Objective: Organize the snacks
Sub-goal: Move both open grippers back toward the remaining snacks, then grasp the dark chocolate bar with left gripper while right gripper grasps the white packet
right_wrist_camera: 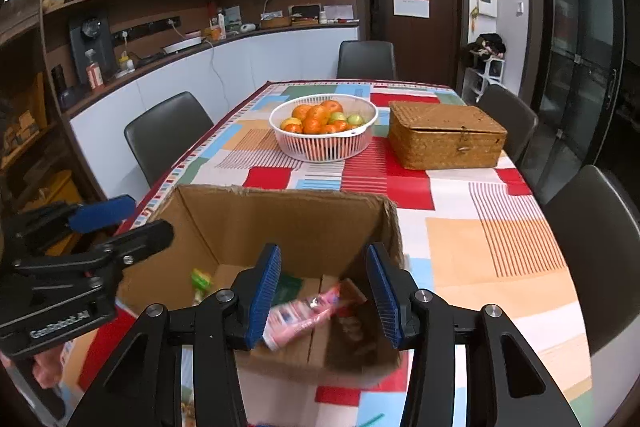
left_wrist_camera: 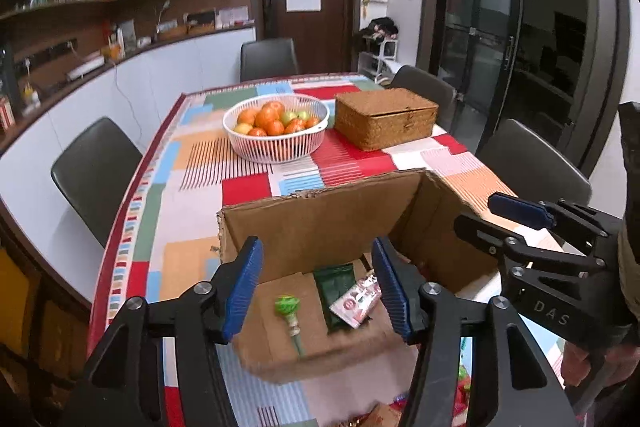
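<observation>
Below right gripper (right_wrist_camera: 324,293) fingers: pink packet (right_wrist_camera: 302,315) in cardboard box (right_wrist_camera: 280,223) | both grippers' fingers wide

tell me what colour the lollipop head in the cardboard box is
Green with white swirls; the lollipop shows best in the left wrist view, lying on the cardboard box floor.

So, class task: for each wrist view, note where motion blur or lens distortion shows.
Left wrist view: fisheye bends the counter and glass door; the cardboard box blurs along its near edge. Right wrist view: the pink snack packet is smeared by motion; the fruit basket stays sharp.
</observation>
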